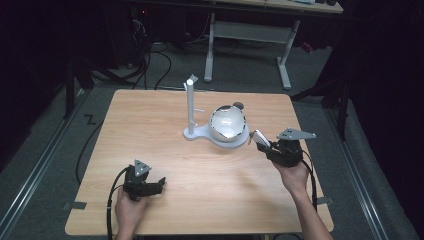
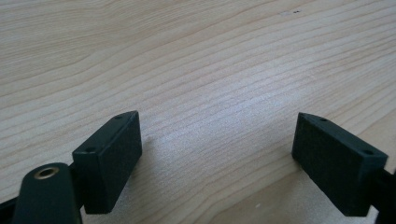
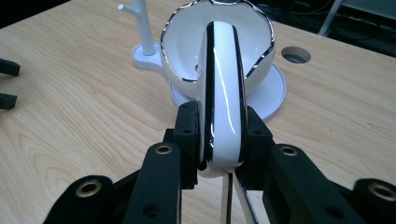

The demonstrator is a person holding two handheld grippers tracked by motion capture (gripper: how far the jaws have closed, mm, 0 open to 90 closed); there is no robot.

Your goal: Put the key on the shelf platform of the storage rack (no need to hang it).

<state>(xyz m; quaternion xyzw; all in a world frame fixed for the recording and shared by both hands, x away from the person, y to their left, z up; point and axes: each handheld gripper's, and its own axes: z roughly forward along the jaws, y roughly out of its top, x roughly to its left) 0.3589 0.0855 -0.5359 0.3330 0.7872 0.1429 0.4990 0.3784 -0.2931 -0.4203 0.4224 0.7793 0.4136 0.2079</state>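
Note:
A white stand (image 1: 190, 102) with a thin pole and a flat round base (image 3: 273, 93) is on the wooden table, right of centre. On that base rests a white bowl-shaped shell (image 1: 227, 124) with a chrome rim (image 3: 187, 46), tipped toward me. My right gripper (image 1: 265, 146) is just right of the base, shut on a glossy white oval piece (image 3: 222, 84) with a dark chrome-edged seam, held on edge in front of the shell. My left gripper (image 1: 159, 184) lies low near the front left of the table, open (image 2: 217, 130), with bare wood between its jaws.
A round cable hole (image 3: 295, 54) sits in the tabletop behind the shell. The left gripper's jaws (image 3: 9, 84) show at the far left of the right gripper view. Behind the table are a white-legged desk (image 1: 250, 35) and floor cables (image 1: 150, 65).

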